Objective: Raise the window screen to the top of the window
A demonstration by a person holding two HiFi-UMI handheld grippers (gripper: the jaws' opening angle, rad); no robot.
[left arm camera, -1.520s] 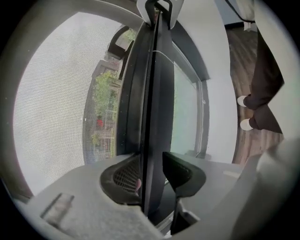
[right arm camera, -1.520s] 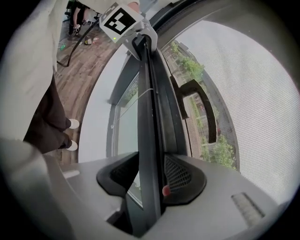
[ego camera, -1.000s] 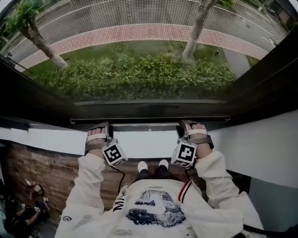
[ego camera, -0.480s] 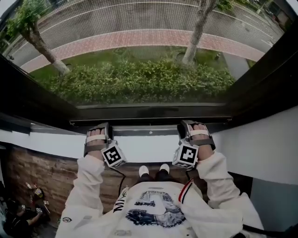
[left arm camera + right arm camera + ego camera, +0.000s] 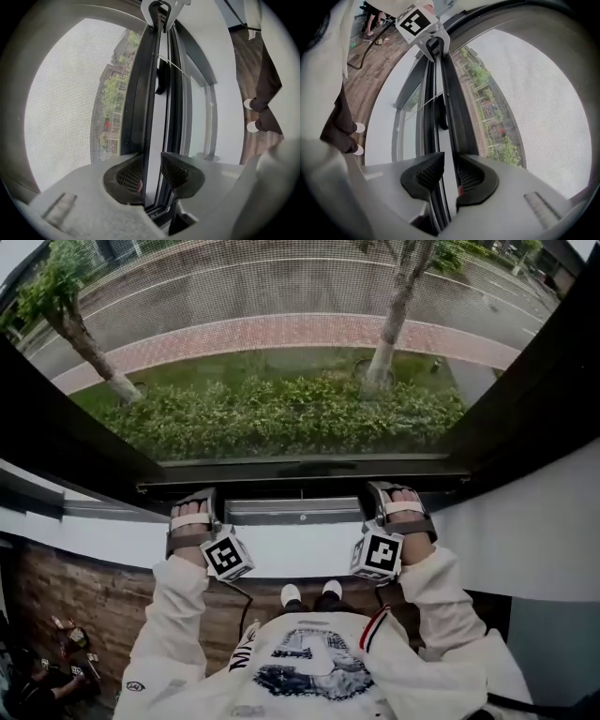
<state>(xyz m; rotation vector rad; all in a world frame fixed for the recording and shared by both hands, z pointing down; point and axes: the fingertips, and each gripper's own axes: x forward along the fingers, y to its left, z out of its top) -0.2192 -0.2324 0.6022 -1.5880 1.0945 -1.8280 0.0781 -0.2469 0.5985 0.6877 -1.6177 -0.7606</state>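
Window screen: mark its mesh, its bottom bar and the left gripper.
mesh [image 5: 61,108], left gripper view, middle of the netting.
bottom bar [image 5: 292,512], head view, grey face at mid-length.
left gripper [image 5: 151,171], left gripper view, midway between its fingertips.

right gripper [image 5: 450,161] | jaws just closing, clamped on screen bar [image 5: 449,131] (mesh [image 5: 534,103] beside)

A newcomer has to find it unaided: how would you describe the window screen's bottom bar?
Take the big window over the hedge. Its mesh ends below in a long level bar just above the white sill. It alone is thin and pale grey underneath, unlike the dark window frame and the sill.
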